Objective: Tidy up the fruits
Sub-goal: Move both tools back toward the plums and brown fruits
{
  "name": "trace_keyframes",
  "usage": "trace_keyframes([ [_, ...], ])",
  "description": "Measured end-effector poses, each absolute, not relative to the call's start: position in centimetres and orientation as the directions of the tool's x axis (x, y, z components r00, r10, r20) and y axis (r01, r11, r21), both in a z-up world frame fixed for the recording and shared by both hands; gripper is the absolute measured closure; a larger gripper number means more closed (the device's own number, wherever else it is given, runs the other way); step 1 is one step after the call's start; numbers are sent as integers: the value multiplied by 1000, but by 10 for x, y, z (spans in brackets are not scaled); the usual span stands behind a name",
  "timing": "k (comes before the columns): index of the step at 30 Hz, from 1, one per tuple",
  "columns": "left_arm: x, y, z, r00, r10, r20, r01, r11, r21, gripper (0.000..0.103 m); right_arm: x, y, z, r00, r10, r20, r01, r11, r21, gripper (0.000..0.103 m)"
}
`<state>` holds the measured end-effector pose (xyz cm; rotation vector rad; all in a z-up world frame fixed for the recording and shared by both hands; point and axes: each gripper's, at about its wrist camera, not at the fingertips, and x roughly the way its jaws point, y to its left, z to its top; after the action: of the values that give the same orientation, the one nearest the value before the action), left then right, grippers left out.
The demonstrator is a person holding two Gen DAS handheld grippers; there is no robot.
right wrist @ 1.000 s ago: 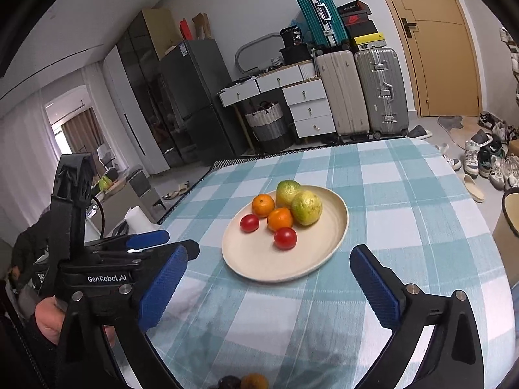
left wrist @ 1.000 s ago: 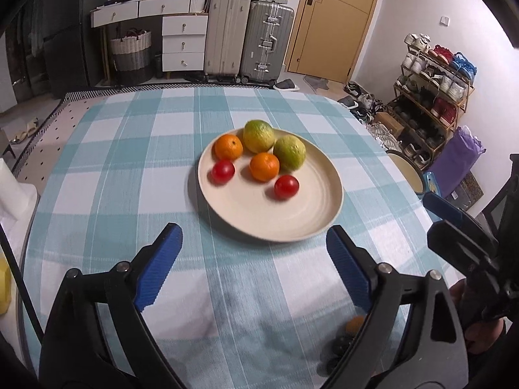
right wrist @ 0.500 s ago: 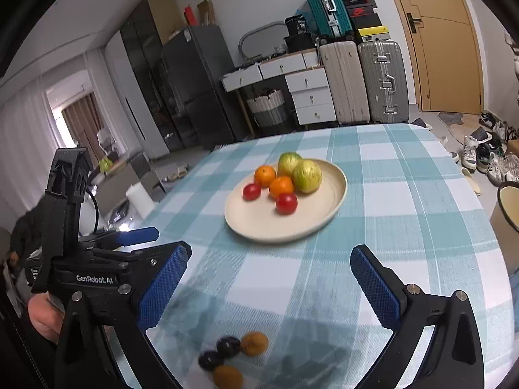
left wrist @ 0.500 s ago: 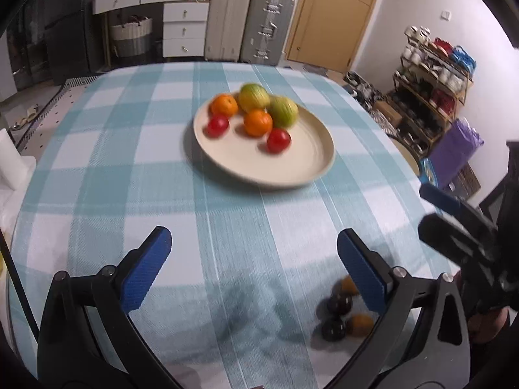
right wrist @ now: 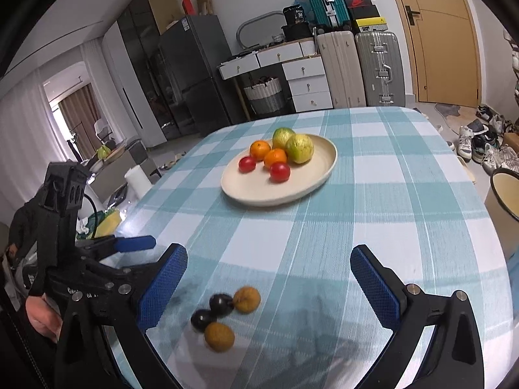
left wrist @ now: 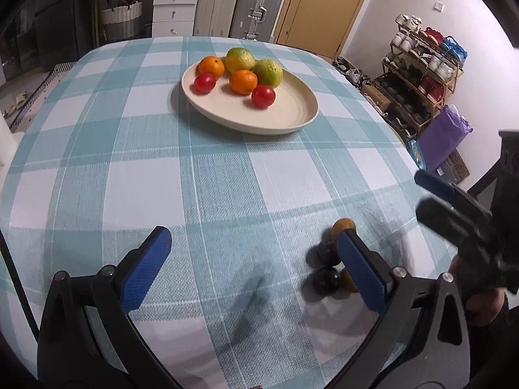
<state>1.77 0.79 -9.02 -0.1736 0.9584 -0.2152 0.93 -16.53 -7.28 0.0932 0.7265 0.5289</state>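
Four small fruits (right wrist: 223, 314) loose on the checked tablecloth (left wrist: 227, 178), near edge, well short of the plate (right wrist: 279, 191).

Closer and larger than a second ago, plate slid farther up. Left gripper (left wrist: 253, 267) tilted steeply down, spread wide, nothing between; right gripper (right wrist: 269, 285) angled down over the cluster, wide too, touching nothing.

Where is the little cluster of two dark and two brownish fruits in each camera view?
Left wrist: the cluster of small dark and brownish fruits lies lower right, partly behind the left claw's right finger.
Right wrist: the cluster lies lower left of centre, fully visible.
Shared landmark: the round cream plate of fruit farther back on the tablecloth.
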Motion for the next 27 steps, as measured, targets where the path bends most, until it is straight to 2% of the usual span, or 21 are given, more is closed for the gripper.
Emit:
trace_keyframes([
  [7,15,16,-98,547,-255,-798,80,964,-254,1,-15,-160,-84,593,508,-625,-469,849,244,0],
  [12,10,17,-102,544,-251,-801,78,965,-249,1,-21,-152,-99,558,490,-670,-467,852,235,0],
  [23,2,23,-106,540,-249,-804,68,965,-253,1,-29,-144,-108,542,493,-681,-479,847,232,1],
  [25,0,23,-106,539,-247,-806,66,966,-251,1,-29,-143,-111,535,498,-683,-481,844,238,5],
  [27,-1,23,-107,538,-246,-806,67,966,-250,1,-29,-141,-114,509,516,-689,-490,832,261,16],
])
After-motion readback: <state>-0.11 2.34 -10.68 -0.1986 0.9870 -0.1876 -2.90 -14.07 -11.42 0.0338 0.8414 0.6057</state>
